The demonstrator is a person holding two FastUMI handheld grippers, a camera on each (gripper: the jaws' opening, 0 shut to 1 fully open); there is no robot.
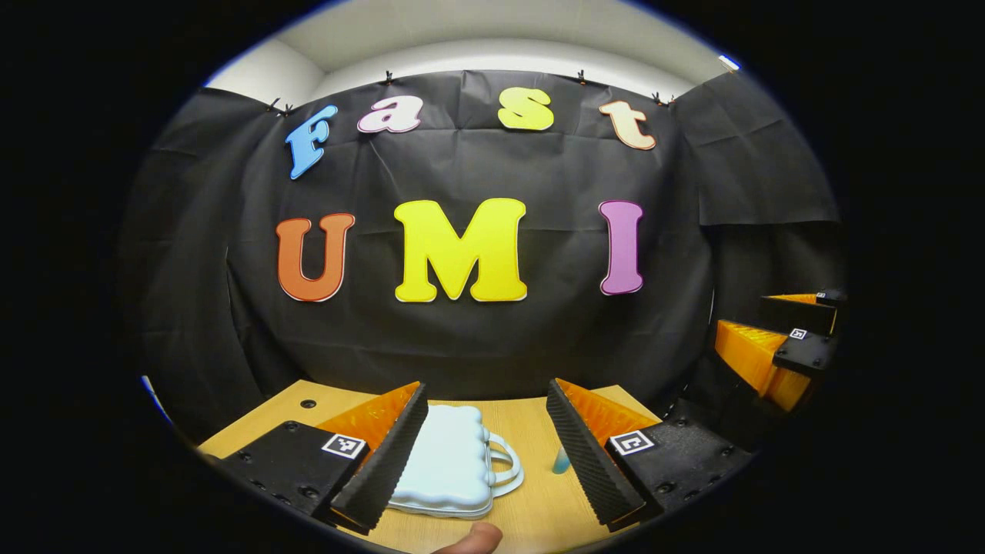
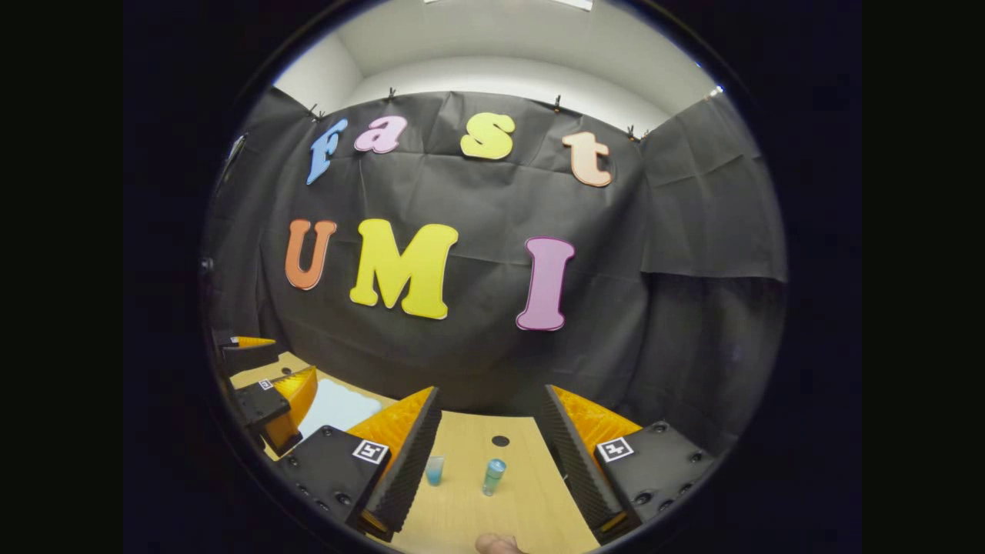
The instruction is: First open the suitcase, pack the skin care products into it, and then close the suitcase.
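Observation:
A small pale blue suitcase (image 1: 450, 462) with a white handle lies closed and flat on the wooden table (image 1: 523, 427). My left gripper (image 1: 488, 454) hovers open above it, the case showing between and under its fingers. To the case's right a small blue bottle (image 1: 561, 461) peeks out beside the right finger. In the right gripper view, two little blue bottles (image 2: 435, 469) (image 2: 493, 476) stand on the table (image 2: 469, 508) between the fingers of my open right gripper (image 2: 488, 462). The suitcase (image 2: 332, 408) appears at the far left there, behind the left gripper (image 2: 265, 392).
The black cloth wall closes the table's far side. The other gripper (image 1: 777, 346) hangs at the right edge of the left gripper view. A round hole (image 2: 500, 441) sits in the tabletop beyond the bottles. A fingertip (image 1: 473, 538) shows at the bottom.

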